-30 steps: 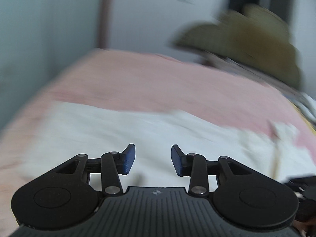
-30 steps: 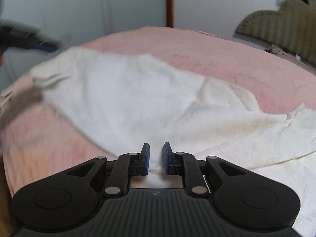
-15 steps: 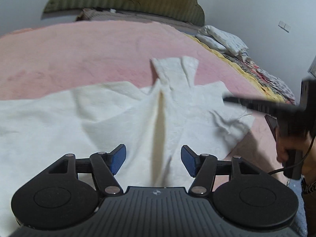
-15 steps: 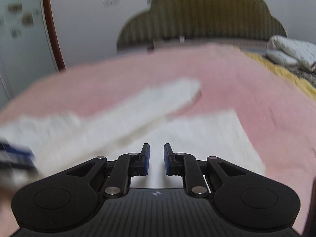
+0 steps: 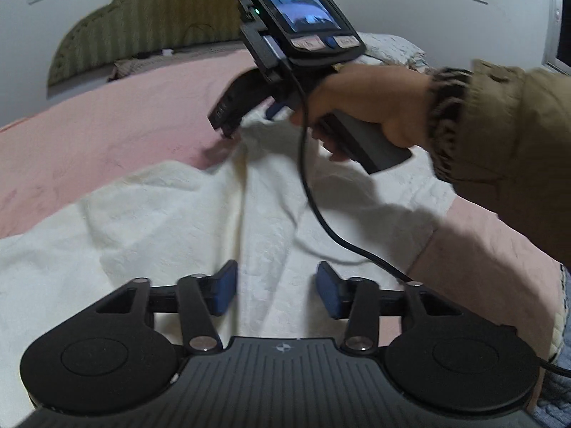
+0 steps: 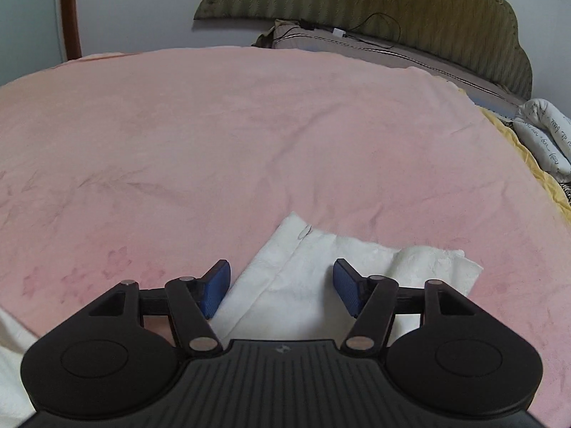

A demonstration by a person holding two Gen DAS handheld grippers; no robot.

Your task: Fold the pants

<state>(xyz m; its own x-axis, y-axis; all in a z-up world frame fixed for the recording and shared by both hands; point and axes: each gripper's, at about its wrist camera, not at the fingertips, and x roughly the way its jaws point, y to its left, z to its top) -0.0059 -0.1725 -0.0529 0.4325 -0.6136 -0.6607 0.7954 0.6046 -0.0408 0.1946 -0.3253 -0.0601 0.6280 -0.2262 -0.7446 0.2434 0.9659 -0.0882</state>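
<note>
The white pants (image 5: pixel 171 221) lie spread on the pink bed cover (image 6: pixel 249 125), one end reaching toward the headboard (image 6: pixel 392 7). The left tool (image 5: pixel 275 290) hangs over a raised crease in the cloth, its jaws closing with nothing gripped yet. The right tool (image 6: pixel 282 285), held in a hand (image 5: pixel 364 107), sits above the pants' far edge, jaws opening, cloth below but not pinched. Beyond that edge the cover runs bare to the pillows (image 6: pixel 542 132), with plenty of room.
</note>
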